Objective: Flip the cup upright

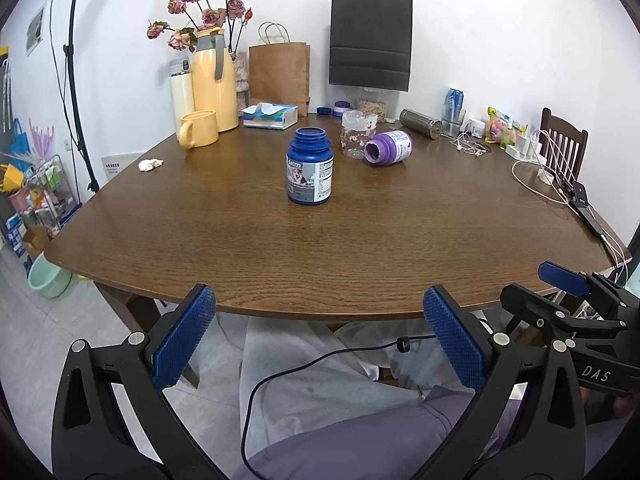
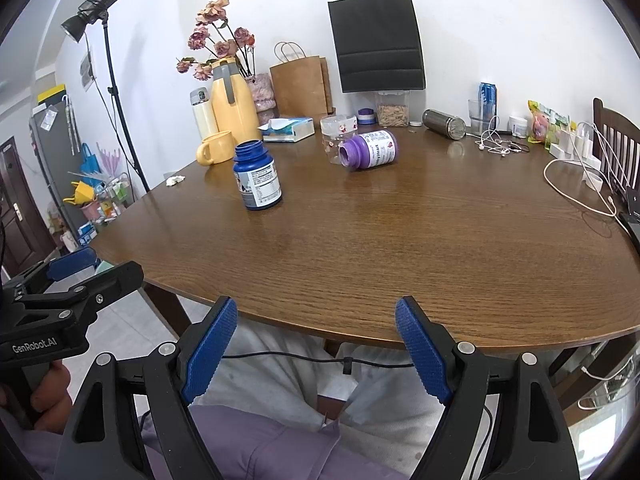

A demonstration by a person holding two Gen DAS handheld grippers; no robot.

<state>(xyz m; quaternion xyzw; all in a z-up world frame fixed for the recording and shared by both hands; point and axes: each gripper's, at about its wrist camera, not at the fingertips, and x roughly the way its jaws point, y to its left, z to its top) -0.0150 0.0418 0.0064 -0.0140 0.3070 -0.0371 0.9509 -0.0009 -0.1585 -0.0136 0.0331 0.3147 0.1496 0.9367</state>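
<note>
Counting: 1 blue bottle (image 1: pixel 309 166) upright | 1 purple bottle (image 1: pixel 389 147) toppled | left tongs (image 1: pixel 320 340), right tongs (image 2: pixel 316 350) apart

A: How is the left gripper (image 1: pixel 320 336) held?

B: It is held low, short of the near table edge, over the lap. Its jaws are spread wide, and nothing is gripped between the blue pads (image 1: pixel 182 336).

A: And the right gripper (image 2: pixel 316 350)?

B: It is held at much the same height, also short of the edge. Its jaws are likewise parted wide and nothing is held between them.

A: Can each be seen from the other's camera?

B: Yes. The right gripper is seen at the right margin of the left wrist view, the left at the left margin of the right wrist view, where fingers (image 2: pixel 48 400) are wrapped around its handle.
</note>
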